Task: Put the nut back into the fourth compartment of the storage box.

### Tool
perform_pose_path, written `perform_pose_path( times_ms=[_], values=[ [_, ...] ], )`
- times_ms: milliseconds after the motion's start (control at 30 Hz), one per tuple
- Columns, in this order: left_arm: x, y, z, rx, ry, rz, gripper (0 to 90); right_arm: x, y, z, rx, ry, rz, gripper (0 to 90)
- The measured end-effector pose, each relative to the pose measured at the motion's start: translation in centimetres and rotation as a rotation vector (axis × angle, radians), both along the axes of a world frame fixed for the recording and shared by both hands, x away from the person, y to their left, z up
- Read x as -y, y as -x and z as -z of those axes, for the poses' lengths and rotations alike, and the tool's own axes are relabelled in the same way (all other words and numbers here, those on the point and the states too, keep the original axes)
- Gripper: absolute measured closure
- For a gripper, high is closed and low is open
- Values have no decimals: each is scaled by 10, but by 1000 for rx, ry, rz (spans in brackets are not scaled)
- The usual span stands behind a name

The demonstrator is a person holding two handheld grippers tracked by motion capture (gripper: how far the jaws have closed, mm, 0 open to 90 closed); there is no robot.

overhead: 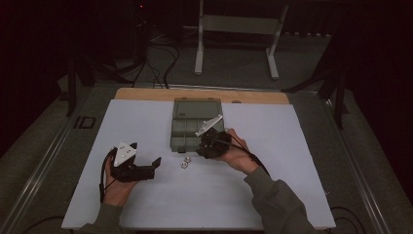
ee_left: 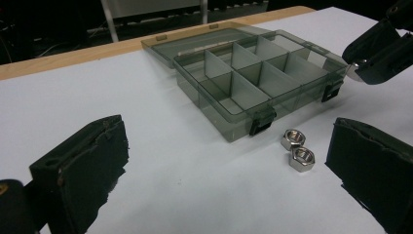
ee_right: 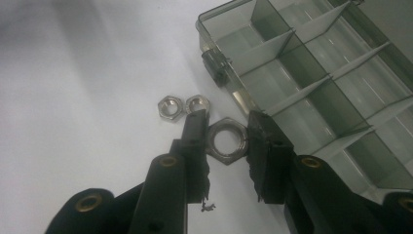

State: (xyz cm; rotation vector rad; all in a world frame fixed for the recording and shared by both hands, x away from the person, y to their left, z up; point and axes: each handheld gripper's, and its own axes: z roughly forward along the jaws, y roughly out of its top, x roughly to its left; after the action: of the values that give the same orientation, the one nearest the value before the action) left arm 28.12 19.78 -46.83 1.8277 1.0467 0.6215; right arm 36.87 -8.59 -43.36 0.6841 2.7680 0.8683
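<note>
My right gripper is shut on a large steel hex nut, held flat between its two black pads above the white sheet, just beside the box's front corner. In the high view the right gripper hovers at the front right of the smoky clear compartment box, whose lid lies open at the back. Two smaller hex nuts lie side by side on the sheet in front of the box, also seen as two nuts. My left gripper is open, low over the sheet, pointing at the nuts and box; left gripper.
A white sheet covers the table, with a strip of wood edge at the back. The box has several empty compartments split by dividers and two dark latches at its front. A white metal stand and cables lie on the floor beyond.
</note>
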Motion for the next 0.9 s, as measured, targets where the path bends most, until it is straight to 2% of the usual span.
perform_pose_path(
  times_ms=[267,900],
  values=[
    [0,0,0,2,1,-1,19,-1,-5,-8,14,27,4,704],
    [1,0,0,2,-6,-3,19,2,-22,-24,39,31,47,704]
  ],
)
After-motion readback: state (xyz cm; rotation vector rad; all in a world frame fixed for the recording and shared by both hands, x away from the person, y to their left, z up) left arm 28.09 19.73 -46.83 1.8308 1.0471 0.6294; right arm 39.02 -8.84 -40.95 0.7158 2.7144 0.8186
